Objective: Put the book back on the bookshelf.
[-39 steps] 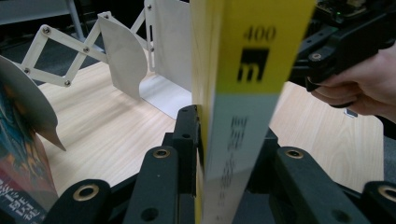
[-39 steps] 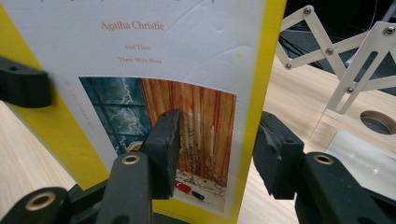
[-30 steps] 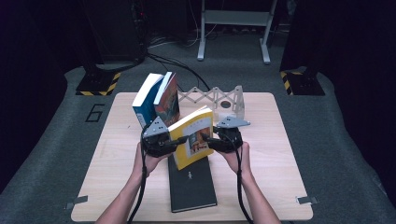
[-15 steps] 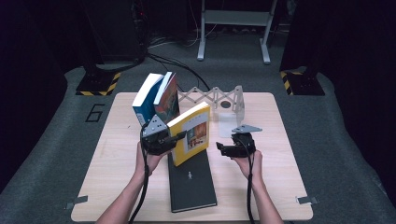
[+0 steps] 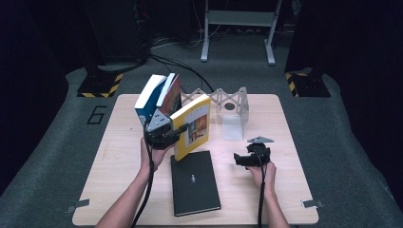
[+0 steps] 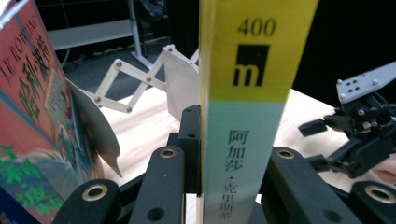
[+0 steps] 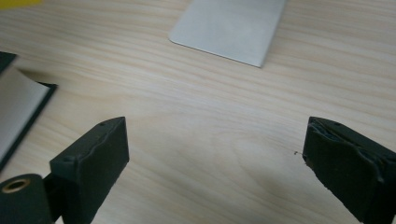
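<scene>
A yellow book stands tilted above the table, and my left gripper is shut on its spine edge. In the left gripper view the yellow and pale green spine sits clamped between the jaws. My right gripper hovers open over bare wood to the right, well apart from the book. Its jaws stand wide in the right gripper view with nothing between them. A black book lies flat near the front edge.
A blue and white book and a red book lean in a metal expanding rack at the back. The rack's flat end plate rests on the wooden table. Dark floor surrounds the table.
My right gripper has let go of the yellow book, opened, and drawn away to the right and nearer the person. The left gripper keeps the book held up on its own.
</scene>
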### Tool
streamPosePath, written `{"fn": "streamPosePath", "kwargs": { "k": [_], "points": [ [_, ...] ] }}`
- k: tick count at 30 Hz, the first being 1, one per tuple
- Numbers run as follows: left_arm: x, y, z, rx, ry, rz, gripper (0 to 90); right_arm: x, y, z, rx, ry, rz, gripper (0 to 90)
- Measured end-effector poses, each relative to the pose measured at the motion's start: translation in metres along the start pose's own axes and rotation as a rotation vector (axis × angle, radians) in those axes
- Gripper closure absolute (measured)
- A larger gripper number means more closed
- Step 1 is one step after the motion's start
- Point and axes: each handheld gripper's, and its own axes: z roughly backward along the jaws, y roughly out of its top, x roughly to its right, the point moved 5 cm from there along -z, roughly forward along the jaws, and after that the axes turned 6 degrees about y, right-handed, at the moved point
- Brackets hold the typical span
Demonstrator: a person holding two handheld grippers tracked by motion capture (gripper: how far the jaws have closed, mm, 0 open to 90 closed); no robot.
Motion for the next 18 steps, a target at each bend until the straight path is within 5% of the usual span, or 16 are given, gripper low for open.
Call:
{"fn": "streamPosePath", "kwargs": {
  "k": [13, 18],
  "points": [
    [-0.006, 0.004, -0.019, 0.033, 0.052, 0.02, 75.8, 0.017, -0.016, -0.014, -0.013, -0.07, 0.0, 0.8],
    [-0.007, 0.005, -0.025, 0.047, 0.069, 0.044, 75.8, 0.017, -0.017, -0.014, -0.013, -0.062, 0.002, 0.0]
  ]
}}
